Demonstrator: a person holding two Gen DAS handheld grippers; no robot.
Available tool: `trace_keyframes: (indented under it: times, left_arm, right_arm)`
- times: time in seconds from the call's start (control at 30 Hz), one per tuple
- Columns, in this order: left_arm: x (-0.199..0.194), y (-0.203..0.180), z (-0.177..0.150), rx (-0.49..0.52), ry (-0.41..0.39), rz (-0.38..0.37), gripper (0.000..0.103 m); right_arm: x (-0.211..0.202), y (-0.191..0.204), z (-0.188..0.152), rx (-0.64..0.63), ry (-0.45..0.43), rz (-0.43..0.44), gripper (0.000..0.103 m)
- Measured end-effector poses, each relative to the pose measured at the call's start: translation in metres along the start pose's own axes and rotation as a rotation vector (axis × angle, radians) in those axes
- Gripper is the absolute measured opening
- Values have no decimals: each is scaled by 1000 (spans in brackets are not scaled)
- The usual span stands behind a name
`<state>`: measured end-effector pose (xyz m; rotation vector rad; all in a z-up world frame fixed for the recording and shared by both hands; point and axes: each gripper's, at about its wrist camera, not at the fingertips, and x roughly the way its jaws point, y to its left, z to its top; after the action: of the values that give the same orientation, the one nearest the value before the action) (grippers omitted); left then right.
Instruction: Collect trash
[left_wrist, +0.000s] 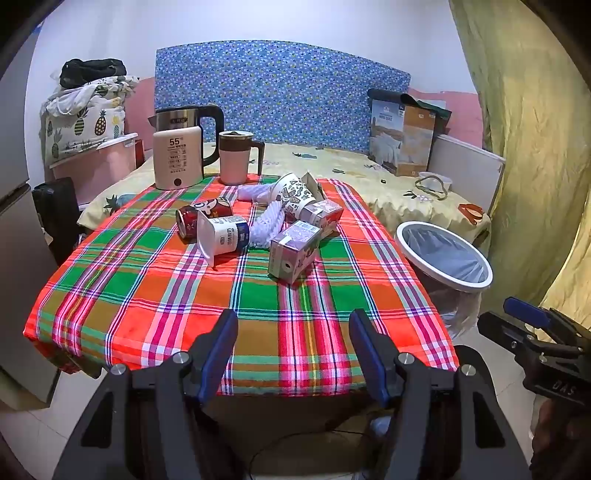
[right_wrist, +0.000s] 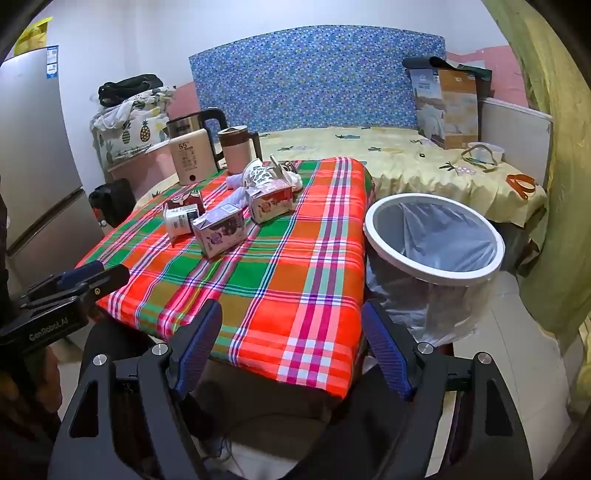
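Trash lies heaped mid-table on a plaid cloth (left_wrist: 147, 295): a purple carton (left_wrist: 293, 253), a white cup (left_wrist: 223, 236), a red can (left_wrist: 203, 218). The left gripper (left_wrist: 293, 350) and right gripper (right_wrist: 295, 347) hang before the near edge, jaws wide apart, empty. A lined bin (right_wrist: 434, 240) stands just beside the table.

- Steel kettle (left_wrist: 186, 120) standing behind a cream warmer base (left_wrist: 177, 158)
- Pink lidded mug (left_wrist: 236, 157) just beside them
- Plaid tablecloth (left_wrist: 147, 280)
- Silver fridge (right_wrist: 33, 155) at left
- Bedding box (right_wrist: 447, 107) on the bed
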<state>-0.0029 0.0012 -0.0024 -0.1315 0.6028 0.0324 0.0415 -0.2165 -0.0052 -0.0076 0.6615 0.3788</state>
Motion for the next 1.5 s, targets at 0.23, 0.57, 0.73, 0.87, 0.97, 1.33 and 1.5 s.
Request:
trace_keyframes:
  times: [0.23, 0.57, 0.73, 0.87, 0.97, 1.33, 1.5]
  left_arm:
    - [0, -3, 0, 2, 3, 2, 65]
    - [0, -3, 0, 1, 4, 0, 65]
    - [0, -5, 0, 0, 5, -1, 65]
    - [0, -6, 0, 0, 6, -2, 65]
    - [0, -6, 0, 0, 6, -2, 64]
    - [-1, -8, -1, -1, 7, -2, 65]
    - [0, -8, -1, -1, 8, -3, 65]
  right_arm:
    - [0, -1, 0, 3, 9, 1, 79]
    - [3, 1, 3, 1, 18, -6, 79]
    - [2, 0, 1, 2, 18, -6, 79]
    - [0, -1, 0, 3, 19, -7, 79]
    - [4, 1, 3, 2, 21, -7, 79]
    - [2, 0, 2, 1, 23, -8, 79]
    - [3, -1, 1, 2, 23, -9, 79]
